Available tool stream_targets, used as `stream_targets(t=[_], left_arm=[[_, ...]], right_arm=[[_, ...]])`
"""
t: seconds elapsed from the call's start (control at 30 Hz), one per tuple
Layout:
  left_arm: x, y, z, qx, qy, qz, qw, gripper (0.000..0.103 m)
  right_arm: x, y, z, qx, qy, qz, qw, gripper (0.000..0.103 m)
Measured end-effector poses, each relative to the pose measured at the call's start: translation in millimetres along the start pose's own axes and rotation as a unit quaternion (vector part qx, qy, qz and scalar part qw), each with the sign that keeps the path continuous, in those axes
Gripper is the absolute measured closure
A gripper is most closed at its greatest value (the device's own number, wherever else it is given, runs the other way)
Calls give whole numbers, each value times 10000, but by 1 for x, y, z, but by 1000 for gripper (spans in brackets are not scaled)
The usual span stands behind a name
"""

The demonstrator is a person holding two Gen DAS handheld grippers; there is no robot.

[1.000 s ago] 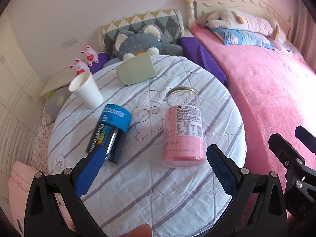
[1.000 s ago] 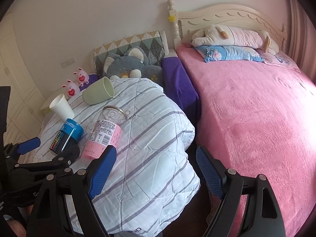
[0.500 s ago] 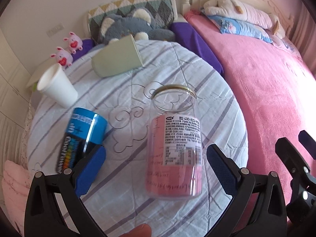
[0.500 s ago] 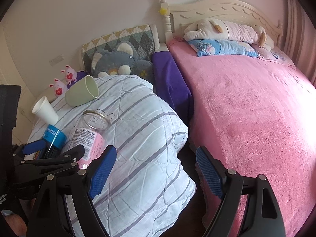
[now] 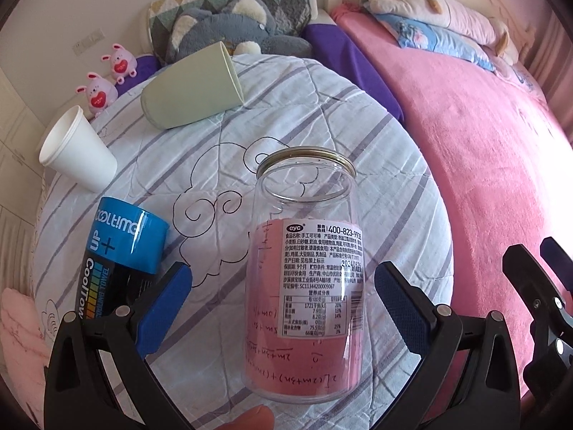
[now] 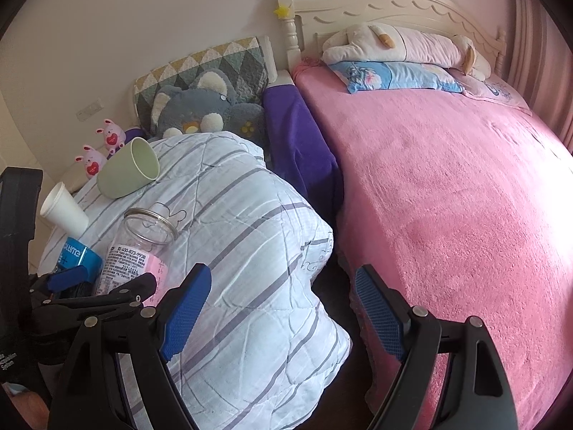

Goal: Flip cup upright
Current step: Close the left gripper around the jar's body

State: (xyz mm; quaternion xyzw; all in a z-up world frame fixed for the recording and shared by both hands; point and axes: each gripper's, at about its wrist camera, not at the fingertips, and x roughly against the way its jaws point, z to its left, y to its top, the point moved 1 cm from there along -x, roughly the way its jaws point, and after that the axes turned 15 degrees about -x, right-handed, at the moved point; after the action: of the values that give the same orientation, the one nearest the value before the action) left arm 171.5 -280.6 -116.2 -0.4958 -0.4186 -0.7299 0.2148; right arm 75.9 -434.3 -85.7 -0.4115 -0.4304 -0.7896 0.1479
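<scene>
A clear plastic cup (image 5: pixel 304 279) with a pink paper insert and a white label lies on its side on the striped quilt (image 5: pixel 322 107), mouth pointing away. My left gripper (image 5: pixel 283 301) is open, its blue pads on either side of the cup's lower body, not touching it. The cup also shows in the right wrist view (image 6: pixel 138 247), with the left gripper (image 6: pixel 100 279) around its base. My right gripper (image 6: pixel 279 308) is open and empty, over the gap between the quilt (image 6: pixel 250 251) and the pink bed.
A green cup (image 5: pixel 189 86) lies on its side at the back. A white paper cup (image 5: pixel 77 154) lies tipped at the left. A blue and black can (image 5: pixel 118 261) lies by the left pad. Plush toys (image 5: pixel 229 25) sit behind. A pink bed (image 6: pixel 447 197) is at the right.
My left gripper has moved forward, so the clear cup now lies between its open pads. The right gripper has shifted a little; both stay open.
</scene>
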Motion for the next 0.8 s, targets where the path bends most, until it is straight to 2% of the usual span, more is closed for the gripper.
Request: stream_targets(t=[0.33,0.67,0.7,0.77,0.8], left_arm=[[-18,5,0,81,-94,218,9997,0],[-30,10,4,312,-414,335,9981,1],[-30,10,4,328,-457,328,9979,2],[-31,9,5,335,-513,352,9975,18],[-32,9,5,346,-546,378,9972,20]], right_arm=[[-9,1,-5,-47,-13,106,9999,19],[-13,3,-10,-114,-58,130,9998,19],[-13,3,-10,-119,-62,137,9998,19],[-13,4,-11,-133,-71,141,9998,19],[-13,4,-12,-134,-67,143,9998,19]])
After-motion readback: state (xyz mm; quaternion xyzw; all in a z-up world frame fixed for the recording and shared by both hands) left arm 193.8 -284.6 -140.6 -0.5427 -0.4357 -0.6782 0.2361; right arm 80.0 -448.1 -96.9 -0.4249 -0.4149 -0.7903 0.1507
